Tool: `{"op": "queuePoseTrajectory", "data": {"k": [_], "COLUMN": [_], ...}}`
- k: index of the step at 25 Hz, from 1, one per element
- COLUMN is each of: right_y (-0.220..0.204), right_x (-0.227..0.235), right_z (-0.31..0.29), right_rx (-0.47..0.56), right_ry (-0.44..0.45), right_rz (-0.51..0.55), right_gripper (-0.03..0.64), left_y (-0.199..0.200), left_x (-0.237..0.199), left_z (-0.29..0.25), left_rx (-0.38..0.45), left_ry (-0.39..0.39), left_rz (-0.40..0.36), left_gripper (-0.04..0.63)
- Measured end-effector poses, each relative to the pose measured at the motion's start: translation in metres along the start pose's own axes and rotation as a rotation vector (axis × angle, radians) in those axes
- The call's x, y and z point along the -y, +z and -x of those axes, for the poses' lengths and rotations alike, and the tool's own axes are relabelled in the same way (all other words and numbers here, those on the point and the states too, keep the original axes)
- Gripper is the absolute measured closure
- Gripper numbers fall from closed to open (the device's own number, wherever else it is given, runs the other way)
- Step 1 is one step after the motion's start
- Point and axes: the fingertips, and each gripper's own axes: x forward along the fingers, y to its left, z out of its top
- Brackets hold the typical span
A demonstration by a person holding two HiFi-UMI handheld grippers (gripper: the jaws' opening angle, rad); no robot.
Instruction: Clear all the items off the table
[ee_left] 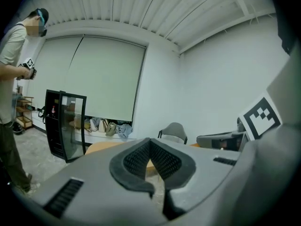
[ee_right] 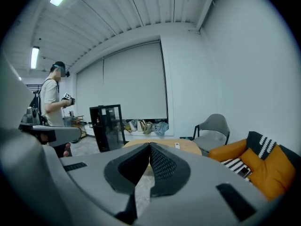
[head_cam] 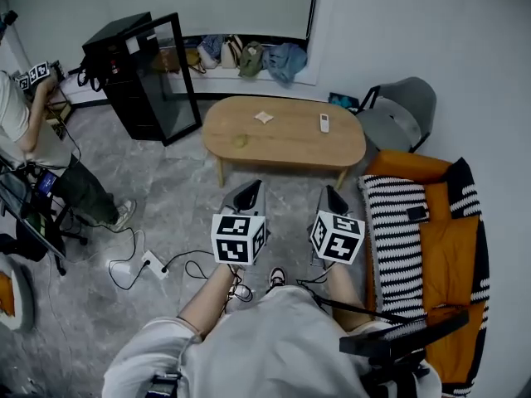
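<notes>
Remote (head_cam: 324, 123) | 12 o'clock of our right gripper (head_cam: 330, 192), left gripper (head_cam: 249, 187) farther | axis probably 12–6 | both pressed together, empty

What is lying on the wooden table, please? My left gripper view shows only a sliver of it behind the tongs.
Observer: The head view shows a white remote control toward the right end of the oval table.
Operator: Thank you. Is anything else on it?
Observer: A crumpled pale scrap lies near the far edge, left of the remote control.
Operator: Is that everything?
Observer: No, a small yellowish item lies further left and nearer us. I cannot tell what it is.
</notes>
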Motion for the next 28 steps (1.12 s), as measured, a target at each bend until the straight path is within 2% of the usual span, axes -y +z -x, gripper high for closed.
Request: {"op": "queuePoseTrajectory", "data": {"k": [8,16,28], "right_y": [0.027,0.051,0.065], "right_x": [0.034,0.066,0.093], "right_z": [-0.073,-0.136,-0.205], "right_rx": [-0.013,-0.026,-0.053], "right_ry": [0.029,0.051,0.086], "right_rz": [-0.002,0.008,0.007], "right_gripper": [0.592,0.592,0.592], "left_y": [0.023,0.030,0.031], "left_x": [-0.003,-0.017,-0.039], "left_z": [-0.079,-0.144,-0.203], "left_rx": [-0.009,-0.030,-0.065], "left_ry": [0.022,0.068,0.129], "left_rz": [-0.011,0.004,0.012], "left_gripper": [0.592,0.593,0.594]}}
